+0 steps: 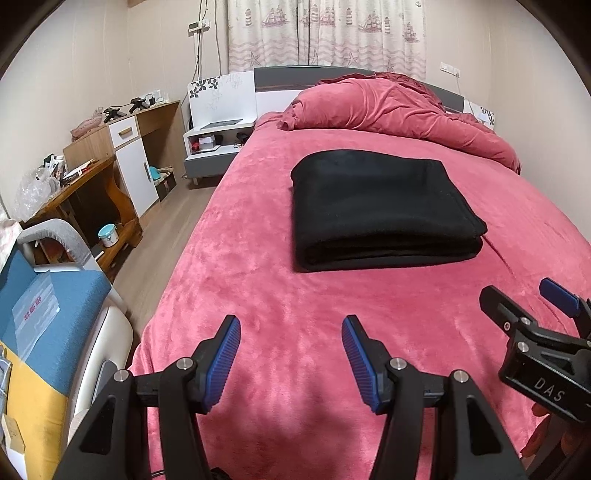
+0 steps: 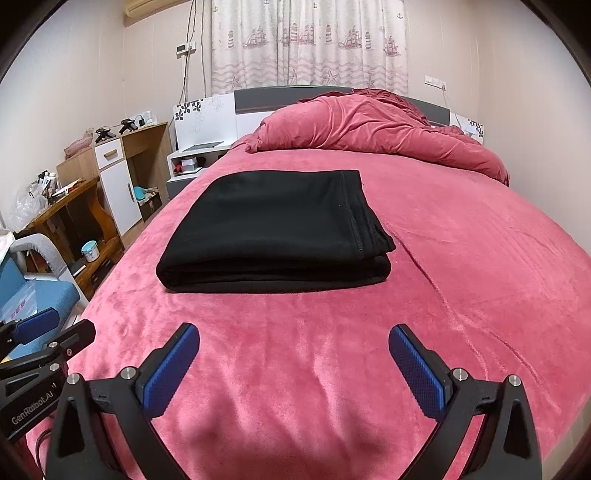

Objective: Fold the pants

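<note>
Black pants (image 1: 380, 210), folded into a thick rectangular stack of several layers, lie flat on the bed (image 1: 258, 295) around its middle, the folded edges toward the foot edge and a stitched band running along the stack's right side in the right wrist view. Pink plush cover: spread over the whole bed, lightly creased to the right of the stack. Pink duvet (image 1: 399, 107): bunched in a heap at the head edge, against the grey and white headboard (image 1: 280, 79). Left gripper (image 1: 291, 356): black frame, blue ribbed fingers (image 1: 226, 363) standing well apart with nothing between them, hovering over the foot edge of the bed, clear of the pants. Right gripper (image 2: 294, 363): same make, blue fingers (image 2: 417, 373) spread wide and holding nothing, also over the foot edge and apart from the pants; it stands just to the right of the left gripper. Wooden bench (image 1: 85, 192): along the left wall, cluttered with small items and a plastic bag. White bedside cabinet (image 1: 218, 144): at the bed's far left corner. Patterned curtain (image 1: 325, 33): ships and lighthouses, hanging behind the headboard. Blue-cushioned seat (image 1: 44, 317): near the bed's near left corner.
</note>
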